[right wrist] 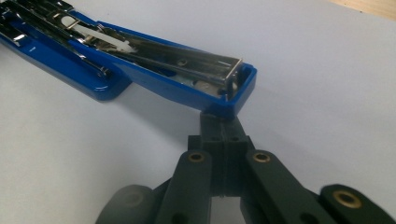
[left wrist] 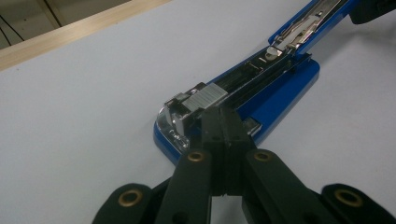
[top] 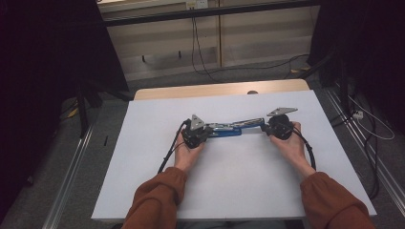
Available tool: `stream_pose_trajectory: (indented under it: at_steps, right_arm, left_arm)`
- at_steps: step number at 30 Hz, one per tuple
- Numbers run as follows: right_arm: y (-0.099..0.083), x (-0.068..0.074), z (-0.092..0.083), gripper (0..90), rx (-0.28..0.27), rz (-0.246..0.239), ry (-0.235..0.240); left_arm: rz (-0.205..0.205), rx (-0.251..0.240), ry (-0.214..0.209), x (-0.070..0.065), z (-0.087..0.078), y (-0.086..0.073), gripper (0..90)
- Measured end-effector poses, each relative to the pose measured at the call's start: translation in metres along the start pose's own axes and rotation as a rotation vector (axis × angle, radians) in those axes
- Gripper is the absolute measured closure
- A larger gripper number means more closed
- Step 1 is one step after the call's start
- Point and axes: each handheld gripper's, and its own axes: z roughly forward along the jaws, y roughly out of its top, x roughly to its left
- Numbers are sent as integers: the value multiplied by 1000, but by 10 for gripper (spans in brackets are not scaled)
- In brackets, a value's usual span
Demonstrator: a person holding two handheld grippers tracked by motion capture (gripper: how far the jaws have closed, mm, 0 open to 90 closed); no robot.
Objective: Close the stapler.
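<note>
Rust-coloured sleeves (top: 157, 198) enter from the near edge of a white table (top: 143, 181), each hand steadying a black gripper at either end of a blue stapler (top: 229, 130) that lies swung open, flat across the middle of the table. On the left, the left gripper (left wrist: 223, 114) has its fingers clenched together with nothing between them, their tips pressed against a strip of staples (left wrist: 208, 96) sitting at the front of the stapler's magazine channel. On the right, the right gripper (right wrist: 219, 122) is likewise clenched and empty, its tips butted against the blue end of the opened top arm (right wrist: 205, 86), seemingly bracing it. The work appears to be at the loading stage: staples seated or being nudged into the channel while the lid is held back. The next move likely calls for a gentle push along the rail to settle the strip, then folding the top arm over without jolting it loose.
</note>
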Motion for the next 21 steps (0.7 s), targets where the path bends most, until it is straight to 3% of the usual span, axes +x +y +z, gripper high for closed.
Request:
stream_pose_trajectory:
  at_steps: [21]
  right_arm:
    - [3,2,-4,900,-47,-12,10]
  left_arm:
    - [-1,-1,1,0,-1,0,900]
